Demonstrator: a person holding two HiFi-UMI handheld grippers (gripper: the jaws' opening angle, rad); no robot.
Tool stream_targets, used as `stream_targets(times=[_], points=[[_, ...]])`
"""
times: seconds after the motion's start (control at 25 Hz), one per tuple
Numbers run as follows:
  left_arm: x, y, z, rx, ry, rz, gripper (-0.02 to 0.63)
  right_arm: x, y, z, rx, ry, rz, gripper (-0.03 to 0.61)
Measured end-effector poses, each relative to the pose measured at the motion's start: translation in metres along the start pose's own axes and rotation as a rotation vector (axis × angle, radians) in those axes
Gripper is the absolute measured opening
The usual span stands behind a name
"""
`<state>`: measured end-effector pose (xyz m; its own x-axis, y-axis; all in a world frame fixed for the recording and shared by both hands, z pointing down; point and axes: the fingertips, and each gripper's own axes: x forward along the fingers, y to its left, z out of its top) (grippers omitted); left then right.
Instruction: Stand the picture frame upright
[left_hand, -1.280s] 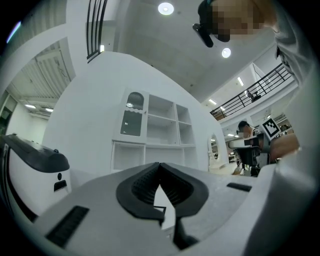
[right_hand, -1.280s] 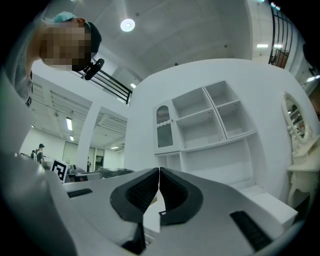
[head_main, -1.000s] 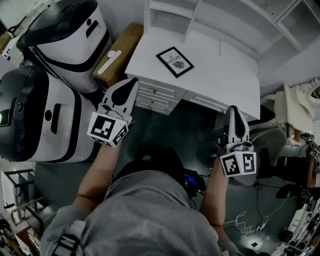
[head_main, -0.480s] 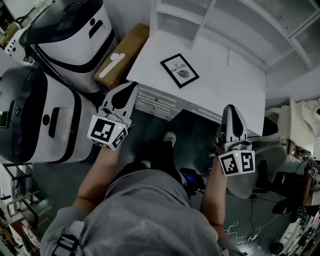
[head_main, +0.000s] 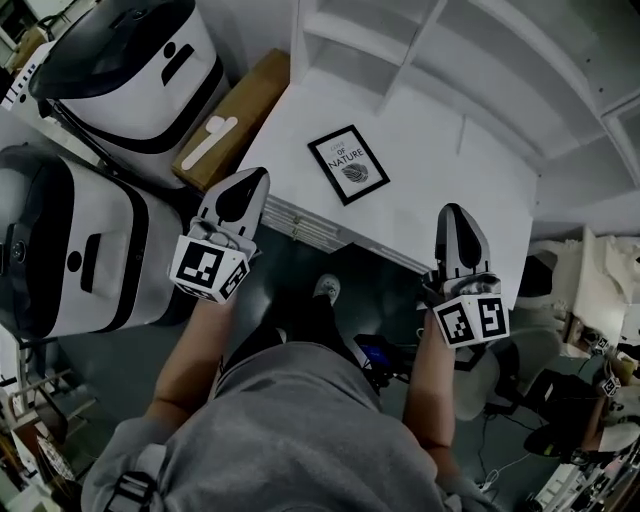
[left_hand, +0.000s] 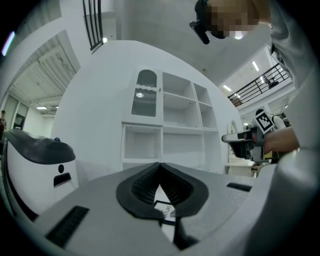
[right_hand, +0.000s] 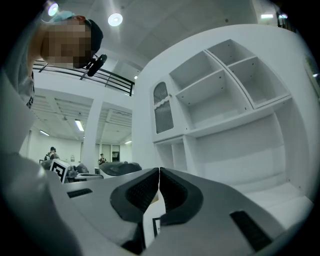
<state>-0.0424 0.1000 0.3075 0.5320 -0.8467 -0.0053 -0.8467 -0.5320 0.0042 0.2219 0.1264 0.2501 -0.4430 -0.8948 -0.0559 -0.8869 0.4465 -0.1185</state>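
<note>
Left claw (head_main: 260, 174): jaws together, nothing between, tip over tabletop (head_main: 455, 185) near edge. Right claw (head_main: 452, 208): jaws together, empty, also at near edge. Picture frame (head_main: 348, 164) lies flat, face up, on tabletop; 1 o'clock of left claw, 10 o'clock of right claw, touching neither. Cardboard box (head_main: 235, 112) beside tabletop, 11 o'clock of left claw.

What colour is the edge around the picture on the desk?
Black. The picture frame has a black border around a white print, clearest in the head view.

A brown cardboard box (head_main: 245, 95) sits against the surface's (head_main: 440, 190) left edge, near two white-and-black machines (head_main: 130, 70). White shelves (head_main: 350, 45) rise along its far edge.
</note>
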Motion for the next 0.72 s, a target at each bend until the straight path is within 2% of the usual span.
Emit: stream_targets(times=[0.16, 0.52, 0.72], points=[[0.034, 0.003, -0.005, -0.005, 0.012, 0.029, 0.008, 0.029, -0.031, -0.005, -0.017, 0.022, 0.032, 0.026], [0.084, 0.007, -0.011, -0.014, 0.023, 0.116, 0.008, 0.086, -0.073, -0.027, -0.013, 0.079, 0.175, 0.026], [0.092, 0.009, -0.017, -0.027, 0.051, 0.153, 0.008, 0.106, -0.064, -0.049, -0.162, 0.142, 0.288, 0.026]])
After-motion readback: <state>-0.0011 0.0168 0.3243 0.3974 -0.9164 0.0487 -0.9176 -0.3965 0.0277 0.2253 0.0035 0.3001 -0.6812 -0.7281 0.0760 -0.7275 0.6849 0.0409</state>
